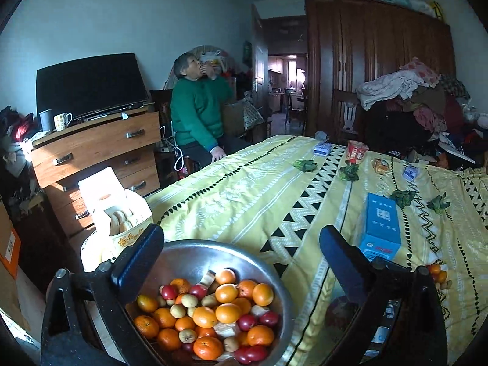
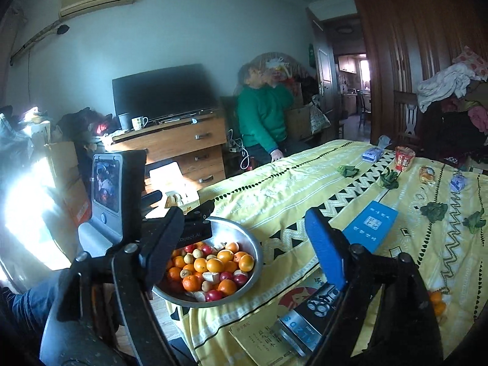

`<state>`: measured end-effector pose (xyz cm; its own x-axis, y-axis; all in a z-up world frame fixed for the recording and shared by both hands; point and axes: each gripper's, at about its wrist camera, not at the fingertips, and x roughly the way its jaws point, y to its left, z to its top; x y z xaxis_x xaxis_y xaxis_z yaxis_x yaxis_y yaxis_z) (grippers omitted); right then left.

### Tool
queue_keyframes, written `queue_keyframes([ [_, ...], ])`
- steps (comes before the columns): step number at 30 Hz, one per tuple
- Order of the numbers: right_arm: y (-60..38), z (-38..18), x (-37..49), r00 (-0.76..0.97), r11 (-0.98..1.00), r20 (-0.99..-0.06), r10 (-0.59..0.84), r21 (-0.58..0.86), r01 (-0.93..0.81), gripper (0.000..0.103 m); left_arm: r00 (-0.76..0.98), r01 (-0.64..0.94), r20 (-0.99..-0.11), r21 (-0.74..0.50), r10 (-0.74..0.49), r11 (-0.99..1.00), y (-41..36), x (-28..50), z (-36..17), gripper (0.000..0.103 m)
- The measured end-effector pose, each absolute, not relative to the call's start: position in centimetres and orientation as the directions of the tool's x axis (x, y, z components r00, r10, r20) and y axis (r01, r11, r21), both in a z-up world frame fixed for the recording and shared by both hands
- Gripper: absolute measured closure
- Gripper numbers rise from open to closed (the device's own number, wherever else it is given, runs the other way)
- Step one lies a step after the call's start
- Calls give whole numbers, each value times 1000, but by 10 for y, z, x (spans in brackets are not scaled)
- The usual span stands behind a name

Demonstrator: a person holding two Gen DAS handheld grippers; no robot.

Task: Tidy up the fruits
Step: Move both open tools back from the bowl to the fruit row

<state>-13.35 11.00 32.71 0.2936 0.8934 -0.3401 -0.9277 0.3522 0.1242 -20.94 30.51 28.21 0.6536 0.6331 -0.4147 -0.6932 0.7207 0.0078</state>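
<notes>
A steel bowl [image 1: 274,277] [image 2: 256,250] sits at the near left corner of the yellow bedspread [image 1: 244,189]. It holds several oranges [image 1: 227,312] [image 2: 215,264], small red fruits [image 1: 246,321] and pale brown fruits. My left gripper [image 1: 242,263] is open and empty, its jaws either side of the bowl, just above it. My right gripper [image 2: 244,241] is open and empty, a little back from the bowl and to its right. A few loose oranges [image 1: 439,274] [image 2: 436,302] lie on the bedspread at the right.
On the bed lie a blue box [image 1: 379,225] [image 2: 370,225], leafy greens [image 1: 402,198], a red cup [image 1: 357,151], small packets and, near me, a booklet [image 2: 262,335] and a razor box [image 2: 305,320]. A pastry box [image 1: 122,213] and a dresser [image 1: 97,152] stand left. A person in green [image 1: 198,116] sits beyond.
</notes>
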Motion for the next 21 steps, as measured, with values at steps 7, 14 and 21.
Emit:
queue_keyframes([
  [7,40,316,-134,464,495,-314,828,23,-868,15,705,-632,-380,47,599,774,244,-178,289,0],
  [14,-25,292,-122,715,741,-350,605,-80,-667,0,842,-413,-392,-25,371,910,173,-137,279,0],
  [21,-90,249,-92,743,837,-453,493,12,-547,0,871,-183,-464,-1,161,983,82,-87,246,0],
])
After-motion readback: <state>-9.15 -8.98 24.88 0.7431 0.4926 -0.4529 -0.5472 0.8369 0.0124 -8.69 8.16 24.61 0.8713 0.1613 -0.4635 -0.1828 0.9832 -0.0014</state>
